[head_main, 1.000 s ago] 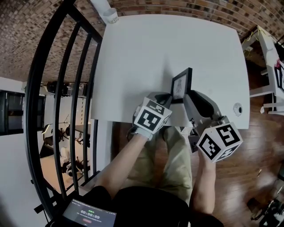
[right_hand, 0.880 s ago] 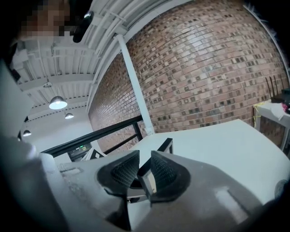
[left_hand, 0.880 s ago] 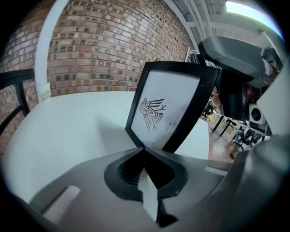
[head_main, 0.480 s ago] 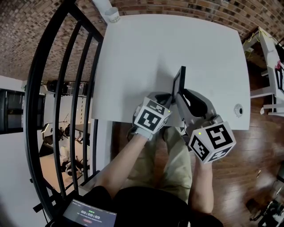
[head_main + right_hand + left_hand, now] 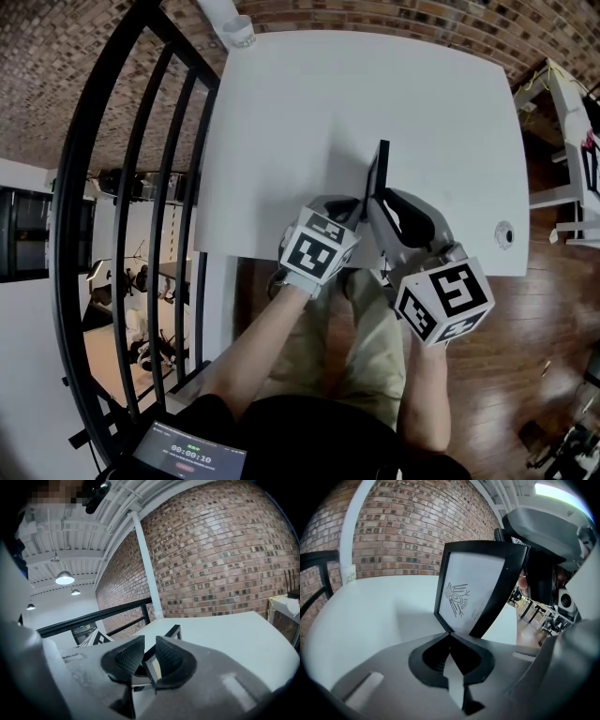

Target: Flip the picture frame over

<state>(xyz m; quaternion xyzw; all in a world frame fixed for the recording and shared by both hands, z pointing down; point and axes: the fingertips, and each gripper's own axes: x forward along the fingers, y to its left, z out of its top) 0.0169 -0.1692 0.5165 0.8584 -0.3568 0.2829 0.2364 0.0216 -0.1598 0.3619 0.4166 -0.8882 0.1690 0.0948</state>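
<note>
White table with the picture frame standing on edge near its front margin, turned almost edge-on to the head view, printed face toward the left. The right gripper is clamped on the frame's near side edge, which sits between its ribbed pads. The left gripper has its jaws drawn together, tips touching the frame's lower corner; whether they pinch it is not clear.

The flip appears to be at its midpoint. To finish it well, the bottom edge should stay on the table as a hinge while the right gripper lowers the frame leftward, print down. The left gripper lies in that path and would need to clear first; a slipping corner is the main risk.

Surroundings: black railing to the left, a white cup at the far corner and a cable grommet at right, all well apart from the frame.
</note>
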